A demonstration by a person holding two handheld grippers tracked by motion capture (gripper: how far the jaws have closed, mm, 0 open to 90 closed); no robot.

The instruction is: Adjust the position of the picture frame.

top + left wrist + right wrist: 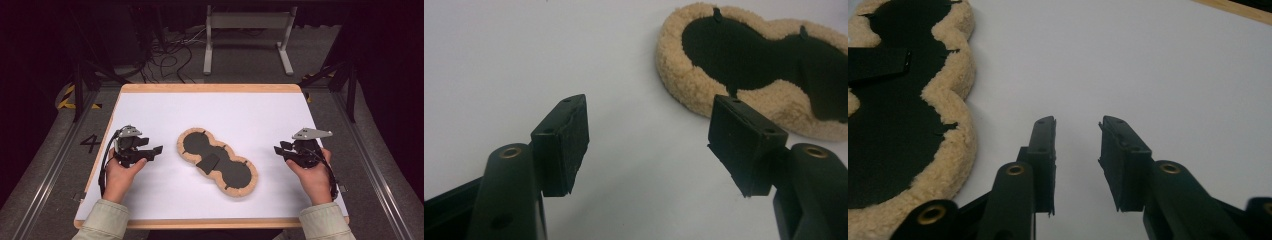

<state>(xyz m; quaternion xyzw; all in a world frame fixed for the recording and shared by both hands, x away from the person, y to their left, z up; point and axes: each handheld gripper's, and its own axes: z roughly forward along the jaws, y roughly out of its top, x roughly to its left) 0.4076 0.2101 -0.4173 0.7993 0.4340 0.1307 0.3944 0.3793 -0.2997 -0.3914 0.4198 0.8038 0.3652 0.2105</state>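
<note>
A flat peanut-shaped pad (218,161) lies in the middle of the white table top, black in the centre with a tan fleece rim (684,82) (955,82). A black strap (208,162) crosses its narrow waist. My left gripper (156,150) rests on the table to the pad's left, open, jaws wide apart (649,145) with nothing between them, and the pad's near lobe sits just beyond the right jaw. My right gripper (279,148) rests to the pad's right, open (1077,160) and empty, pointing at bare table with the pad off to its left.
The white sheet (165,112) covers a wooden table with a tan edge (210,88). Beyond the far edge the floor holds a grey metal stand (247,35) and loose cables (167,57). Bare sheet lies around the pad on all sides.
</note>
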